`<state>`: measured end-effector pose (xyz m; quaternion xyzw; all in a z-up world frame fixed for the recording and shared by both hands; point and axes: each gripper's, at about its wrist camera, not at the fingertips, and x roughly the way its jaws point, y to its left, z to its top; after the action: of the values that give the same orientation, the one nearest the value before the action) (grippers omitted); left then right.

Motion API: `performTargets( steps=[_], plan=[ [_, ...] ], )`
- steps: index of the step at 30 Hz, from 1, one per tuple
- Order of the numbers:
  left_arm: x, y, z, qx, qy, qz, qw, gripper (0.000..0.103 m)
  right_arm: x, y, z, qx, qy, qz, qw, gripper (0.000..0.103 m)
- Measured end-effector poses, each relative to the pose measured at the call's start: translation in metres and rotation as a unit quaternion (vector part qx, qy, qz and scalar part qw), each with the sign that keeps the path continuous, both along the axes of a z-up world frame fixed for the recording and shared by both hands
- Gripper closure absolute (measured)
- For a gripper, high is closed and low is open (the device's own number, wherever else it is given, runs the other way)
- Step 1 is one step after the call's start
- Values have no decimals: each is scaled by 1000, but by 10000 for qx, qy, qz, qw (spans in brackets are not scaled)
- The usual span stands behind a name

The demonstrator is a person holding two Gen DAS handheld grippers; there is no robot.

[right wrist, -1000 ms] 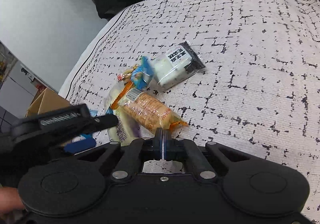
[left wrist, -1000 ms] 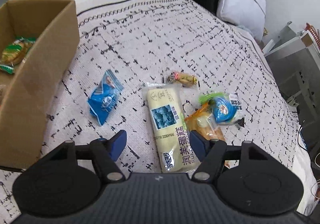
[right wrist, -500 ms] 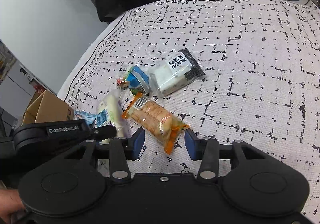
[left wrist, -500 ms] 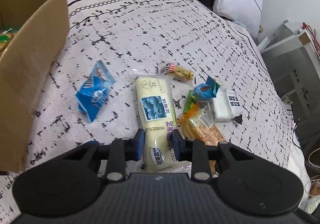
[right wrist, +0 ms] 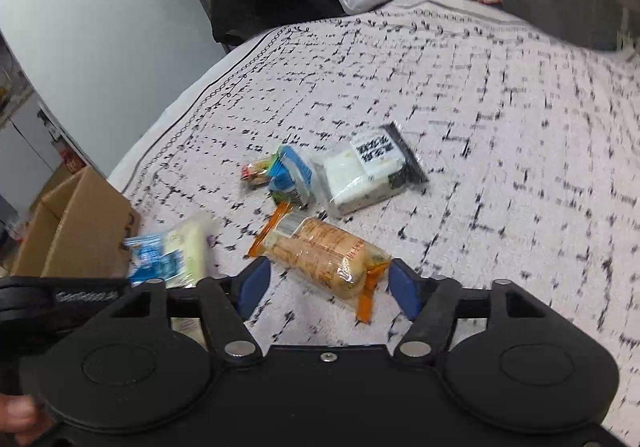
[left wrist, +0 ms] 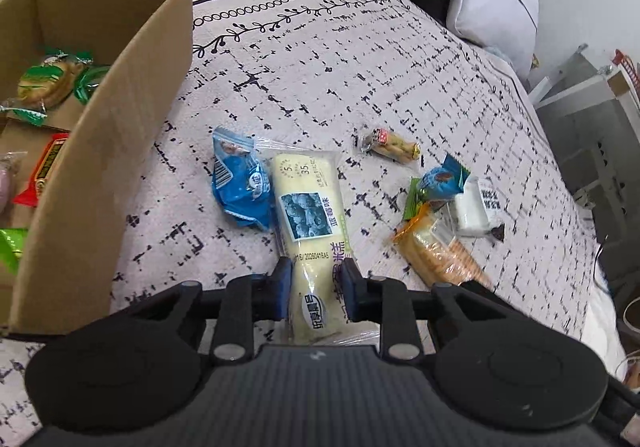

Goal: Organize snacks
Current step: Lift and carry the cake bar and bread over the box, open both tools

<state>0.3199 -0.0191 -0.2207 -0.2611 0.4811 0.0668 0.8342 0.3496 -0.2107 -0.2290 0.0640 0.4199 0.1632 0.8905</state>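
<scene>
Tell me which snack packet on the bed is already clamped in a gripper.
The long pale-yellow cake packet: the left gripper is shut on its near end. The right gripper is open around the orange-ended cracker packet; the others lie untouched.

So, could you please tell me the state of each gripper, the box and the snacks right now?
left gripper: shut on the yellow cake pack
right gripper: open, straddling the orange cracker pack
cardboard box: open, holding snacks
blue snack bag: lying on bed, touching the cake pack
</scene>
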Motion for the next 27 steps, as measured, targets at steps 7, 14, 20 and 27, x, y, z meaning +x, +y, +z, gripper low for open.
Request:
performTargets(
  steps=[7,14,20,27],
  plan=[
    [-12,11,4,215,228,-32,9995,77,12,14,-3,-283,-348,87,9990,19],
    [-18,16,8,265,254,49,9993,74,14,18,-13,-270,-104,208,9994,21],
    [-20,12,11,58,38,18,10000,47,3,23,-14,-265,194,452,9984,40],
    [-20,-1,7,307,-52,-124,9994,32,-12,16,-12,-100,442,570,9973,52]
  ],
)
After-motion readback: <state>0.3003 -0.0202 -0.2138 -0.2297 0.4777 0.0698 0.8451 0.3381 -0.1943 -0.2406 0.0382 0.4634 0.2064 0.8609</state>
